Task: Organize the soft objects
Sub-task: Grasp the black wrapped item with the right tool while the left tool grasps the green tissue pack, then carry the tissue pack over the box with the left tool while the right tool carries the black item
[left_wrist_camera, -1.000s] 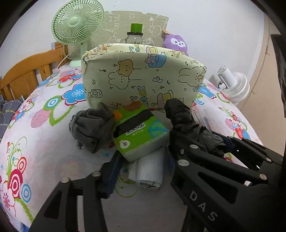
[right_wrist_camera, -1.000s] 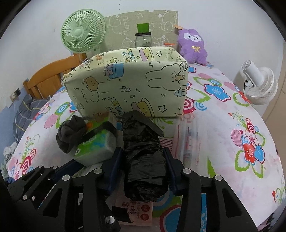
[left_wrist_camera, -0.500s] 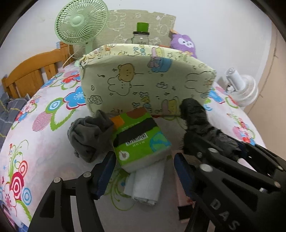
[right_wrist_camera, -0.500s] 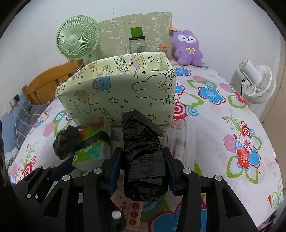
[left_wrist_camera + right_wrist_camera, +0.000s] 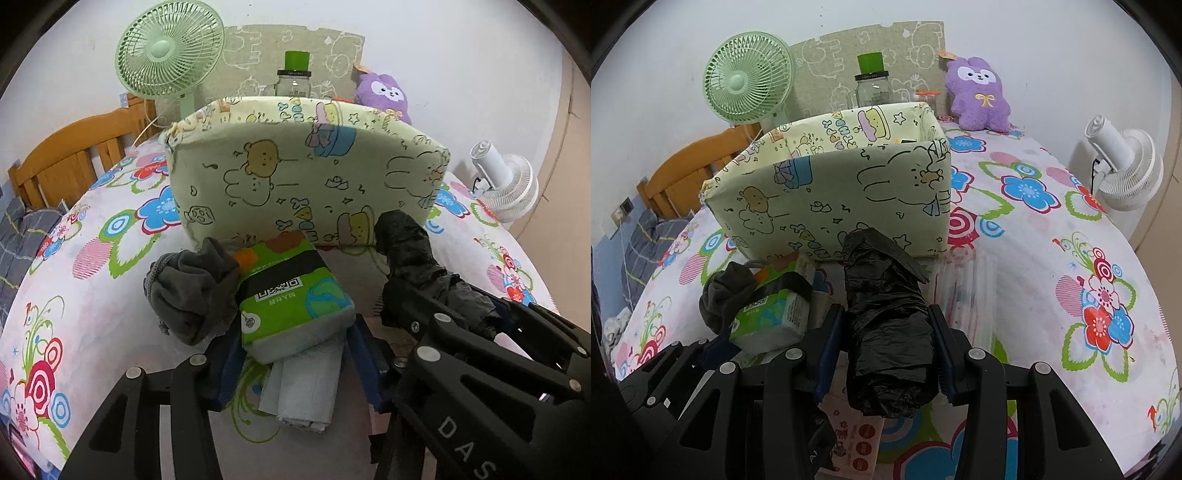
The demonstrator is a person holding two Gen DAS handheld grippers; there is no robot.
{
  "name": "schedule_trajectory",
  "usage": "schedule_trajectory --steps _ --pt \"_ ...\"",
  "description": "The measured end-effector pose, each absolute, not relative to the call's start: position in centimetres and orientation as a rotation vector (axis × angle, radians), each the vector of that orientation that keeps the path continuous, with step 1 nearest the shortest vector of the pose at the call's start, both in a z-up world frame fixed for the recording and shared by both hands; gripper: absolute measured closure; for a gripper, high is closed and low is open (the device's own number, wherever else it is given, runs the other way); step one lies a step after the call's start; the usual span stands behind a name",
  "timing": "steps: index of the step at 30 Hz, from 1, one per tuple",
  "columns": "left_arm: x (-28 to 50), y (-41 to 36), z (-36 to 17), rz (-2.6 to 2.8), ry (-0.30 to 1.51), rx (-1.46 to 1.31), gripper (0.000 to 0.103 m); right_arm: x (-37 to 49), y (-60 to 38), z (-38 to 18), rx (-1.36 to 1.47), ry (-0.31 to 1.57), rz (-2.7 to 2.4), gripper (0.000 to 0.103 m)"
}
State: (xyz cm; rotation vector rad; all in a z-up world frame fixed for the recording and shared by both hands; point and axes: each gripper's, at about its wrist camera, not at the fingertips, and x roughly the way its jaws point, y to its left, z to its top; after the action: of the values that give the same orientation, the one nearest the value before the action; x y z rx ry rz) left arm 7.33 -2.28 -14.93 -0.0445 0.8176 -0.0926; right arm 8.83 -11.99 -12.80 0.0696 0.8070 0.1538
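Observation:
My right gripper [image 5: 884, 341] is shut on a black plastic bag roll [image 5: 886, 325] and holds it above the bed, in front of the cartoon fabric box [image 5: 849, 195]. The roll also shows in the left wrist view [image 5: 410, 254]. My left gripper [image 5: 295, 354] has its jaws on both sides of a green tissue pack [image 5: 291, 295], lifted off the bed. The pack also shows in the right wrist view [image 5: 768, 317]. A grey sock bundle [image 5: 192, 291] lies left of the pack. A folded white cloth [image 5: 306, 387] lies below it.
The cartoon fabric box [image 5: 303, 177] stands open-topped on the flowered bed [image 5: 1052, 258]. Behind it are a green fan [image 5: 170, 48], a green-capped jar [image 5: 293, 79] and a purple plush [image 5: 977, 94]. A white fan [image 5: 1123, 173] stands at the right. A wooden bed rail [image 5: 70, 155] is left.
My left gripper has closed in around the green tissue pack and lifted it. My right gripper has risen with the black roll; the box's open top now shows.

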Motion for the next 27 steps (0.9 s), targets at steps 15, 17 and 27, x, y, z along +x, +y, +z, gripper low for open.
schedule_trajectory --steps 15,17,27 --pt "5.7 -3.2 -12.6 -0.123 0.757 -0.035 0.051 6.9 -12.9 -10.7 0.074 0.752 0.137 0.055" --pt "5.5 -3.4 -12.2 -0.123 0.749 -0.032 0.051 6.7 -13.0 -10.3 0.076 0.744 0.137 0.055" --pt "4.3 -3.6 -9.6 -0.121 0.7 -0.024 0.051 5.4 -13.4 -7.7 0.079 0.692 0.137 0.055"
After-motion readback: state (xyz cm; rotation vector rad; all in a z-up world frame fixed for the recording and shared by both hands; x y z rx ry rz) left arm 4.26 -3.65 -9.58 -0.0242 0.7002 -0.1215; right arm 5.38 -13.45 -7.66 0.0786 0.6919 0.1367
